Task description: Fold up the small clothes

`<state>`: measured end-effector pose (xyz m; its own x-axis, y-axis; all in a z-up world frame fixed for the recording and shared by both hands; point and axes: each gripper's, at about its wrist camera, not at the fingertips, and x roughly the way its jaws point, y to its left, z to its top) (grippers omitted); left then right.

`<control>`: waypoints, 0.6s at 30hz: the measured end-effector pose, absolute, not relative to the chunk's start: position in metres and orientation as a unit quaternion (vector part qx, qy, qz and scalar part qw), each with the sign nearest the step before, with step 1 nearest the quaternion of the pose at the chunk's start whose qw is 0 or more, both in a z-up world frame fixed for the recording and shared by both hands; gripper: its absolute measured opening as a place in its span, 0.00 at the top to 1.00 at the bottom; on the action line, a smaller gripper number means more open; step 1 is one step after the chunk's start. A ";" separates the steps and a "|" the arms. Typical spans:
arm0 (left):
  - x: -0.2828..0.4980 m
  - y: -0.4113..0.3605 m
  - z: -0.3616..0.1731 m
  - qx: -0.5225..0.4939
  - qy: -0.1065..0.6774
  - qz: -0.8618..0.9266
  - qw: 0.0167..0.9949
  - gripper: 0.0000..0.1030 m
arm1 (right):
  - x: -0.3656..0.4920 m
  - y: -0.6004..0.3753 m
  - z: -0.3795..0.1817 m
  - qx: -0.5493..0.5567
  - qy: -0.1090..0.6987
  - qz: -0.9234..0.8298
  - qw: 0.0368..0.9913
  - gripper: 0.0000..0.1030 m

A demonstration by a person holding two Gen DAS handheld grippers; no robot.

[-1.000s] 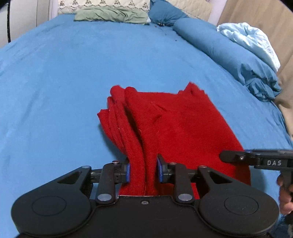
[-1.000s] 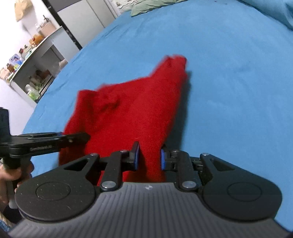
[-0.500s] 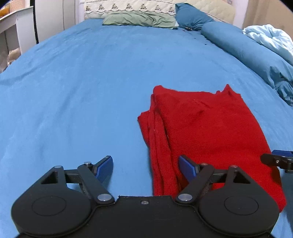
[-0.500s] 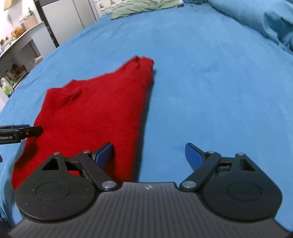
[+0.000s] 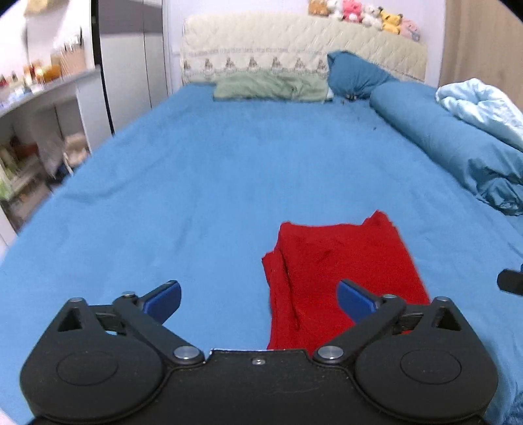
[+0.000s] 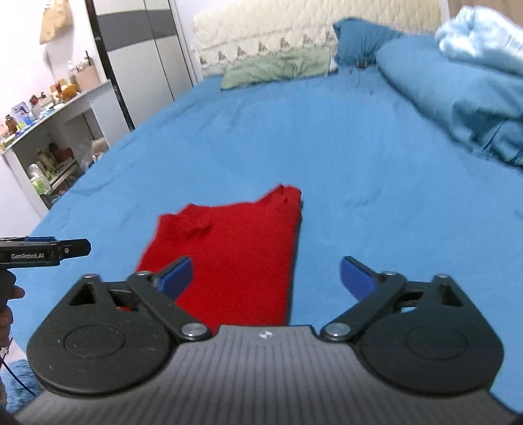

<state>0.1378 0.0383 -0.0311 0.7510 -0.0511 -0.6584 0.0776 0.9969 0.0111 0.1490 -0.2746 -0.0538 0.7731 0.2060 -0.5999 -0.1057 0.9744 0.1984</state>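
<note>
A folded red knitted garment [image 5: 343,271] lies flat on the bed's blue sheet [image 5: 202,183], near the bed's front edge and toward its right half as the left wrist camera sees it. Its left side shows several stacked layers of fold, and two small corners stick up at its far edge.

The left tongs [image 5: 258,299] hang just above the near end of the garment with their blue-padded fingers spread wide and nothing between them; the right-hand pad [image 5: 354,300] is over the red cloth, the left-hand pad [image 5: 163,299] over bare sheet.

The right tongs [image 6: 266,276] are likewise spread wide and hold nothing, one pad [image 6: 175,278] over the garment [image 6: 228,251] and the other over the sheet beside its right edge. In the right wrist view, the left tool's black body marked "GenRobot.AI" shows at the left edge.

At the head of the bed a pale green crumpled pillow [image 5: 271,86] rests against a cream quilted headboard [image 5: 304,49], with a dark blue pillow [image 5: 353,75] beside it. A rolled blue duvet [image 5: 457,147] runs along the right side, a light blue blanket [image 5: 483,104] on top. Plush toys [image 5: 366,13] sit on the headboard. Grey shelves with small items [image 6: 42,137] stand left of the bed.
</note>
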 end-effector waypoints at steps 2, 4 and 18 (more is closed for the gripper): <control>0.113 0.033 -0.015 0.030 0.342 -0.040 0.938 0.00 | 0.122 -0.267 -0.031 0.059 0.311 0.070 0.946 0.00; 0.087 0.029 -0.003 0.034 0.337 -0.037 0.940 0.00 | 0.101 -0.259 -0.016 0.042 0.303 0.052 0.951 0.00; 0.003 0.017 -0.012 0.056 0.361 -0.041 0.930 0.00 | 0.004 -0.242 -0.006 0.018 0.362 -0.010 0.932 0.00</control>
